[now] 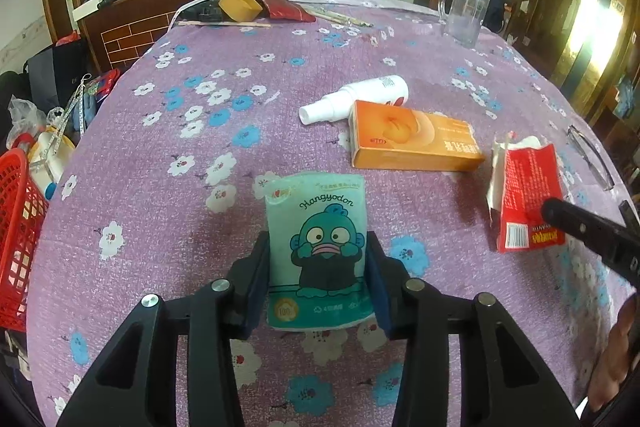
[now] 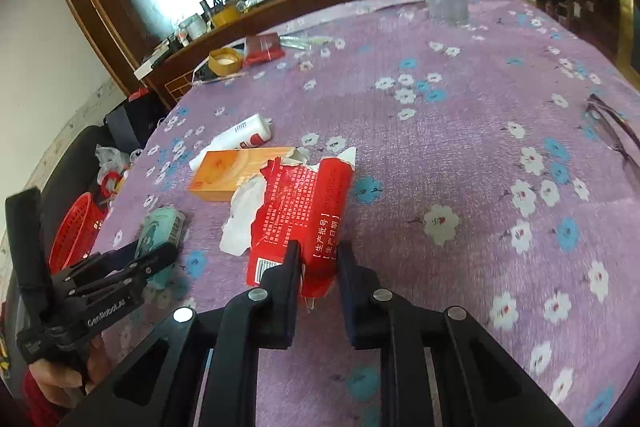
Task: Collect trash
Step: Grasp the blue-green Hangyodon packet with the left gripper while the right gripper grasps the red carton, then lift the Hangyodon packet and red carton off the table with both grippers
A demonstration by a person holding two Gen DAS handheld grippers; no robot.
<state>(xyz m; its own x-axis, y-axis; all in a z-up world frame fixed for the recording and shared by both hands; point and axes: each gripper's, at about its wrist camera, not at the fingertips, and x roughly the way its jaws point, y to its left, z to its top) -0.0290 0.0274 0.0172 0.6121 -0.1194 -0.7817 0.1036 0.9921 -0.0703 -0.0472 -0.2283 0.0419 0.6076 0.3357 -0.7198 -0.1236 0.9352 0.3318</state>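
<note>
The soft, light tissue pack (image 1: 318, 251) is clamped mid-body by the left gripper (image 1: 319, 281), while the crumpled red wrapper (image 2: 304, 215), thin and apparently easily torn, is pinched at its near end by the right gripper (image 2: 319, 267).

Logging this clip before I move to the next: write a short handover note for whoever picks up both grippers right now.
Left gripper: shut on the teal tissue pack, which still lies on the tablecloth.
Right gripper: shut on the near end of the torn red packet, also still on the cloth.
Orange box and white spray bottle lie untouched mid-table.
Red basket sits off the table's left edge; no table trash is visible in it.
Left: lift both items, bin them, then judge the box and bottle.
</note>
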